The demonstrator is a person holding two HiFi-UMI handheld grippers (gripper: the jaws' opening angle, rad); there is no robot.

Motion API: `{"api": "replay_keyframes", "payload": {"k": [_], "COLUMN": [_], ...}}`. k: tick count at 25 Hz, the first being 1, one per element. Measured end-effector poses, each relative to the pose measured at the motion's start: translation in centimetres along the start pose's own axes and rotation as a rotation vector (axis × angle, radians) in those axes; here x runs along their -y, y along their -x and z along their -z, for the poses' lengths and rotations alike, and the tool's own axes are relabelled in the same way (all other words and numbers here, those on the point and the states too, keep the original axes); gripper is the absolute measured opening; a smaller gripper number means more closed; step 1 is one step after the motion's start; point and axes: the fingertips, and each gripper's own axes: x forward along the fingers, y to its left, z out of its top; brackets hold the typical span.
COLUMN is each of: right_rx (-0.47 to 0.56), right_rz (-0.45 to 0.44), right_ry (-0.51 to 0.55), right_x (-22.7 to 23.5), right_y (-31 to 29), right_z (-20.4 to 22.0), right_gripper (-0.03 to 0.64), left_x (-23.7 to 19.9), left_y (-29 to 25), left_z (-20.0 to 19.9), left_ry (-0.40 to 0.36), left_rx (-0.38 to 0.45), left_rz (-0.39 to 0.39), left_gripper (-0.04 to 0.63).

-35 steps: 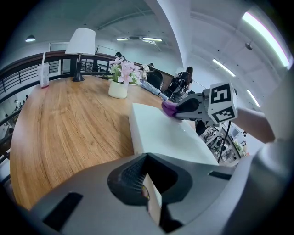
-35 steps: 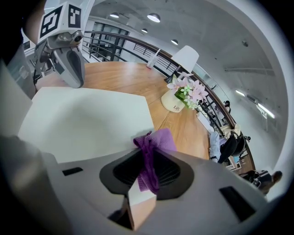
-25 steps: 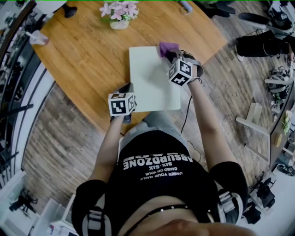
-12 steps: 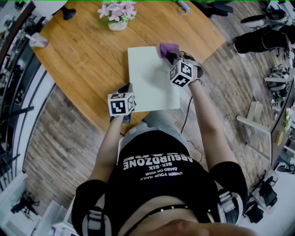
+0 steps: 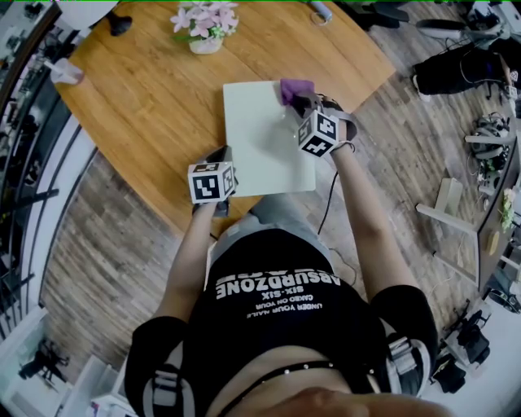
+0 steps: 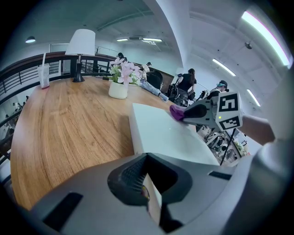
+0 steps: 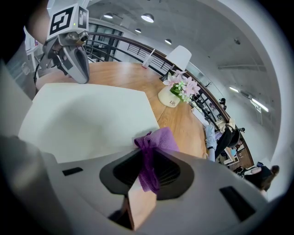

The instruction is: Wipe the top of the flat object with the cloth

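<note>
A flat white board point(image 5: 260, 142) lies on the round wooden table point(image 5: 146, 106). In the head view my right gripper point(image 5: 299, 101) is at the board's far right corner, shut on a purple cloth point(image 5: 295, 87). The cloth point(image 7: 159, 139) bunches between the shut jaws of that gripper point(image 7: 147, 170) and rests on the board point(image 7: 92, 119). My left gripper point(image 5: 221, 156) stands at the board's near left edge. Its jaws point(image 6: 146, 183) are shut with nothing seen between them, and its tip point(image 7: 83, 77) touches the board's edge. In the left gripper view the cloth point(image 6: 177, 111) sits on the board point(image 6: 165, 133).
A white pot of pink flowers point(image 5: 205, 24) stands on the table beyond the board. A lamp point(image 6: 80, 43) and a cup with a straw point(image 5: 67, 69) stand at the far left. The table's edge runs close by the board's near and right sides. A railing point(image 5: 32, 163) borders the left.
Both grippers keep their places on the board; the right gripper with the cloth has hardly moved. Only the head view has shifted slightly.
</note>
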Motion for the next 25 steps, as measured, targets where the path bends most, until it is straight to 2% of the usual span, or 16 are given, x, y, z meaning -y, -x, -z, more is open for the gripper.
{"api": "replay_keyframes", "payload": {"k": [25], "right_rx": [0.034], "right_rz": [0.020], "right_ry": [-0.037], "right_x": [-4.3], "right_y": [2.9], "right_z": [0.6], "right_gripper": [0.089], "left_x": [0.3], "left_y": [0.4], "left_z": [0.2], "left_ry": [-0.026], "left_rx": [0.007], "left_rz": [-0.011], "left_gripper": [0.006]}}
